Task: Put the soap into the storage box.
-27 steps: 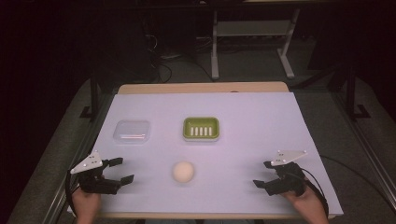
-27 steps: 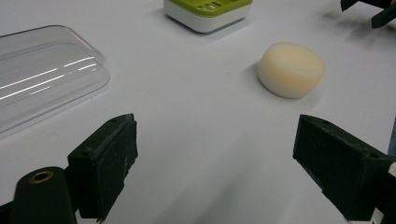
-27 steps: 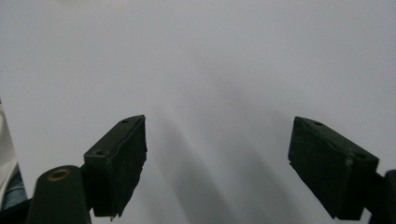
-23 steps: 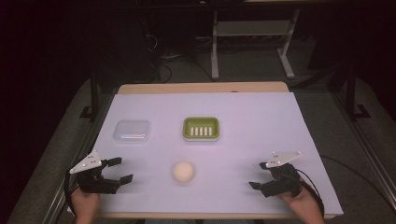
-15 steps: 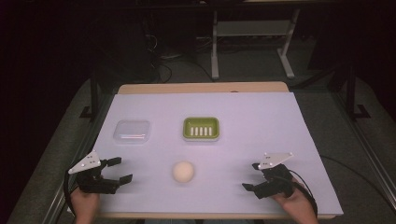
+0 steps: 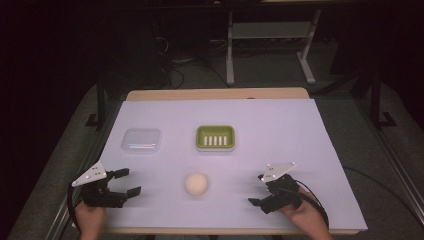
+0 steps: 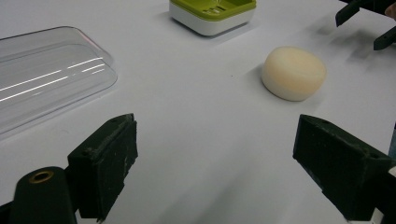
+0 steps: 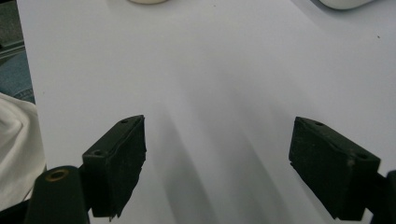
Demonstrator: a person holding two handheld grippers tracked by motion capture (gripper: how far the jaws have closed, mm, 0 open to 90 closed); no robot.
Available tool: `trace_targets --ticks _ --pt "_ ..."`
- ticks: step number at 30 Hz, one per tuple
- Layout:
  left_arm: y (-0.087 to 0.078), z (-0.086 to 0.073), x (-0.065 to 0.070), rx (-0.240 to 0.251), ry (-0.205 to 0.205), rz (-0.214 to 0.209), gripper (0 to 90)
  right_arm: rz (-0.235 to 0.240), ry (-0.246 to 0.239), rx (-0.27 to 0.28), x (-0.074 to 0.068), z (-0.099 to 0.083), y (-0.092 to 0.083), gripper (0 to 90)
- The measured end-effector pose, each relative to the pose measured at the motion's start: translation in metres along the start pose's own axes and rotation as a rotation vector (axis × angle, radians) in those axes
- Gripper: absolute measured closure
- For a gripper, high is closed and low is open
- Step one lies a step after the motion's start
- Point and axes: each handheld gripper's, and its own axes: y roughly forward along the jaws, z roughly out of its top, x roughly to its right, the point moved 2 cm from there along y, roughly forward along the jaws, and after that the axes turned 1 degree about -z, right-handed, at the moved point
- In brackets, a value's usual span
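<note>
A round cream soap (image 6: 196,184) lies on the white sheet near the front, between my two grippers. Behind it stands a green slotted soap dish (image 6: 215,137), and to its left lies a clear plastic lid (image 6: 142,139). My left gripper (image 6: 127,181) rests at the front left, open and empty, pointing right at the soap. Its own view shows the soap (image 7: 293,72), the dish (image 7: 212,11) and the lid (image 7: 46,65) beyond wide-apart jaws (image 7: 224,158). My right gripper (image 6: 256,190) is open and empty to the right of the soap, with bare sheet between its jaws (image 8: 217,163).
The sheet covers a wooden table (image 6: 215,94) with dark floor, cables and a metal stand behind it. In the right gripper view, the table's front edge and the person's white clothing (image 8: 14,140) lie at the left. The right gripper's jaw tips (image 7: 369,18) appear far off in the left gripper view.
My right gripper has slid left along the front of the table, closer to the soap. The left gripper and the objects have stayed put.
</note>
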Motion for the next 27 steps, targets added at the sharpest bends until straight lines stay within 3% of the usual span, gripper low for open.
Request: trace_targets --ticks 12,27 --pt "0.002 0.001 0.001 0.003 0.001 -0.014 13.2 0.017 0.001 -0.008 -0.005 0.003 0.003 17.8" --pt "0.002 0.0 0.001 0.006 -0.001 -0.022 13.2 0.057 -0.055 -0.015 -0.006 0.029 0.021 17.2"
